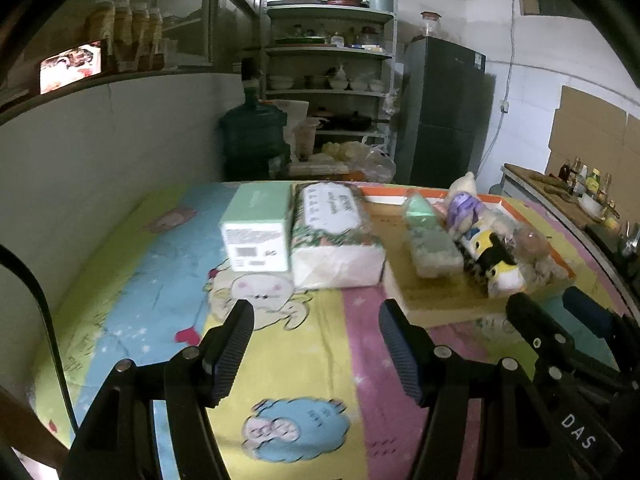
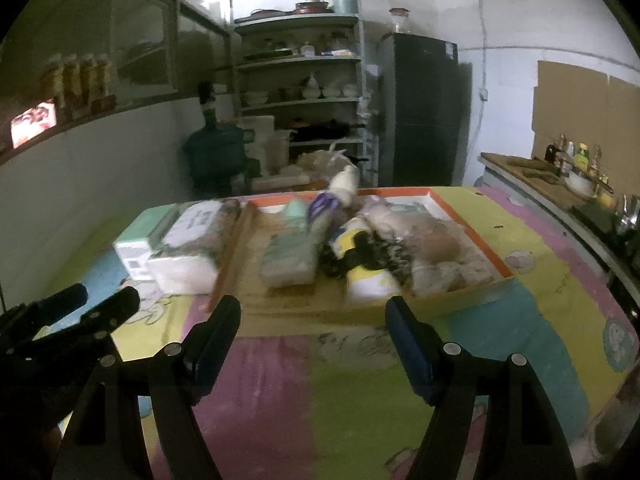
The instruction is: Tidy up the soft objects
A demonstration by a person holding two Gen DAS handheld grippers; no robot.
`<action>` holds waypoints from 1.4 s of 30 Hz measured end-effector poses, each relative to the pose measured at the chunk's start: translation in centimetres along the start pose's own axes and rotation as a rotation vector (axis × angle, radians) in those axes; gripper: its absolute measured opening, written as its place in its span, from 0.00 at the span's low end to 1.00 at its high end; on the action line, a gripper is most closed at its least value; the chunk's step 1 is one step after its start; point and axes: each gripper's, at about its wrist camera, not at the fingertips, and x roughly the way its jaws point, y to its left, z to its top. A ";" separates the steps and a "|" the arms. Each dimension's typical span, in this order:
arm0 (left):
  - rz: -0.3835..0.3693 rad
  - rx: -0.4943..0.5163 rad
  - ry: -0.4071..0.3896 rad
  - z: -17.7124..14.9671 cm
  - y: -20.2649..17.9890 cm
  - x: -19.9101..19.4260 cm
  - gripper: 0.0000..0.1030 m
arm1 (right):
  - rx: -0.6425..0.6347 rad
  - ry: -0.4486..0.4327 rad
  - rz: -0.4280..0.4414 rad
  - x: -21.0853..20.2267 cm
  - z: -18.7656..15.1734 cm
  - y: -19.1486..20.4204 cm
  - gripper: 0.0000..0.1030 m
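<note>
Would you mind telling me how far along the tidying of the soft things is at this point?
Several soft toys and a green pack already lie in the orange-edged tray. Nothing is in hand: the left gripper and right gripper are open and empty. The tissue pack and green box sit outside the tray.

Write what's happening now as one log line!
left tool: open, empty | right tool: open, empty | soft toys: piled in orange tray | tissue pack, green box: beside tray
</note>
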 end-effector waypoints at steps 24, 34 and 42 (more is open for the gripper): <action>0.014 -0.040 -0.073 -2.9 4.1 -4.1 0.63 | -0.028 -0.054 0.027 -3.5 -2.7 4.5 0.74; 0.014 -0.052 -0.088 -3.2 4.8 -4.8 0.63 | -0.034 -0.066 0.013 -4.0 -3.2 5.0 0.74; 0.016 -0.051 -0.097 -3.3 5.1 -5.0 0.63 | -0.046 -0.079 -0.006 -4.4 -3.4 5.7 0.74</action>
